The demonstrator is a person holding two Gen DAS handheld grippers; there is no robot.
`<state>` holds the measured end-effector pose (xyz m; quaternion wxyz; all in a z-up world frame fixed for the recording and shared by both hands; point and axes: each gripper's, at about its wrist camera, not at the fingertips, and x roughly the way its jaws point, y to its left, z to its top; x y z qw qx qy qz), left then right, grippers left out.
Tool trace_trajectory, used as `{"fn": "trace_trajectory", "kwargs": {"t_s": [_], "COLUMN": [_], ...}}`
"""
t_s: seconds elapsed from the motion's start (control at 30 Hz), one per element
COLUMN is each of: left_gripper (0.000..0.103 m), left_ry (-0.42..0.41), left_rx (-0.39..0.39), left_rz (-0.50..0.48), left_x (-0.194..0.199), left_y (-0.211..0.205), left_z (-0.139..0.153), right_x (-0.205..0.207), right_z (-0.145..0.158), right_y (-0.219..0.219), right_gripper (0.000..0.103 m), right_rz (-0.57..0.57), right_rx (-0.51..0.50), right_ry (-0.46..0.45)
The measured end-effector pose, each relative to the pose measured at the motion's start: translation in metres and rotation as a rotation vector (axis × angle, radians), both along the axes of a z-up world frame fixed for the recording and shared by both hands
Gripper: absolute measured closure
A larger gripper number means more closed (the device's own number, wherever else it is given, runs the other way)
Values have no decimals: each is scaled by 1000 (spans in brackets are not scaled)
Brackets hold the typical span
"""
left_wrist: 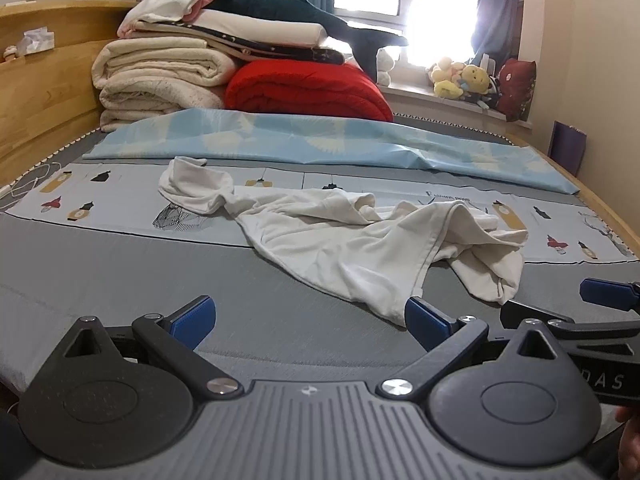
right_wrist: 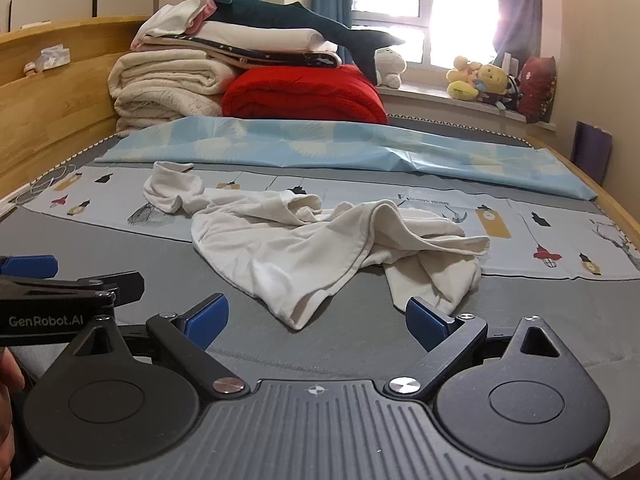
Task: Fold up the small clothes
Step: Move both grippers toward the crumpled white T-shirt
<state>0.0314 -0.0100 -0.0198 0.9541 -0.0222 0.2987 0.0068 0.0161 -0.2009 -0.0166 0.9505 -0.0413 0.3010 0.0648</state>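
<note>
A small white garment [left_wrist: 340, 236] [right_wrist: 320, 240] lies crumpled on the grey bed cover, one sleeve stretched to the far left. My left gripper [left_wrist: 308, 320] is open just short of the garment's near hem, its right pad almost at the cloth. Open too, my right gripper [right_wrist: 316, 316] faces the near hem and the bunched right part, nothing between its blue pads. Each gripper shows at the edge of the other's view: the right gripper [left_wrist: 608, 292], the left gripper [right_wrist: 28, 266].
A light blue patterned sheet [left_wrist: 320, 140] lies across the bed behind the garment. Folded blankets, a red quilt [left_wrist: 304, 88] and a plush shark are stacked at the wooden headboard [left_wrist: 40, 80]. Soft toys [right_wrist: 484, 80] sit on the windowsill. A hand shows at lower left in the right wrist view.
</note>
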Motion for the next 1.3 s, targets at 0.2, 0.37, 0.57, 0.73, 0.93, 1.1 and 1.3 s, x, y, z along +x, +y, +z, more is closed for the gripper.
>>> {"fn": "trace_trajectory", "kwargs": {"t_s": [0.2,0.37,0.57,0.73,0.93,1.1,1.3], "left_gripper": [2,2,2,2,2,2,2], "left_ry": [6,11,11,12,21,23,24], "left_rx": [2,5,5,5,2,-1,4], "left_rz": [-1,0,0,-1,4,4,-2], "left_x": [-1,0,0,0,2,4,4], "left_y": [0,0,0,-1,0,0,-2], "left_z": [-1,-1,-1,-1,-2,-2,-3], "right_x": [1,2,2,2,3,3,4], "right_z": [0,1,0,-1,-2,-2,-3], "right_y": [0,0,0,0,0,1,1], "right_gripper": [8,8,8,8,8,8,8], "right_rz": [-5,-6,-8,-7,-8,-9,-16], "right_rx": [-8,-10,-10,-12,-18,-27,-42], "right_ry": [12,17,18,18,22,22,30]}}
